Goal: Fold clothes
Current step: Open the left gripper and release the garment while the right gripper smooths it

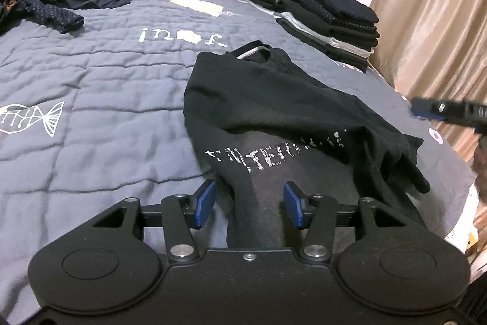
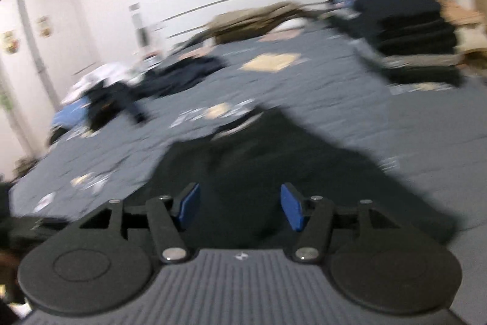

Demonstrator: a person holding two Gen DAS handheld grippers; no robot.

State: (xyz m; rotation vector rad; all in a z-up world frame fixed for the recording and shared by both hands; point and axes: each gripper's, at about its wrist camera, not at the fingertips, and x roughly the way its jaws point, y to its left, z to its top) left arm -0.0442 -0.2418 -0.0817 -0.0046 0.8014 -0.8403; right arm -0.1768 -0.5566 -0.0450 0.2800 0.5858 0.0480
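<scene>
Left wrist: black shirt [image 1: 274, 111] on bed [image 1: 91, 81]

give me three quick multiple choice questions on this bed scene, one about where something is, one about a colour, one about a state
1. Where does the tall stack of folded dark clothes sit, seen from the left wrist?
A. far right side of the bed, near the curtain
B. on the floor
C. on the near left corner of the quilt

2. What colour is the quilt?
A. red
B. blue-grey
C. yellow

3. What state is the left gripper in?
A. shut on a hanger
C. open, pads apart, with the black shirt lying between them
B. shut on a sock

Answers:
1. A, the stack lies along the bed's right edge beside the beige curtain.
2. B, the cloth around the shirt is blue-grey with pale prints.
3. C, both blue pads stand clear of the fabric.
</scene>
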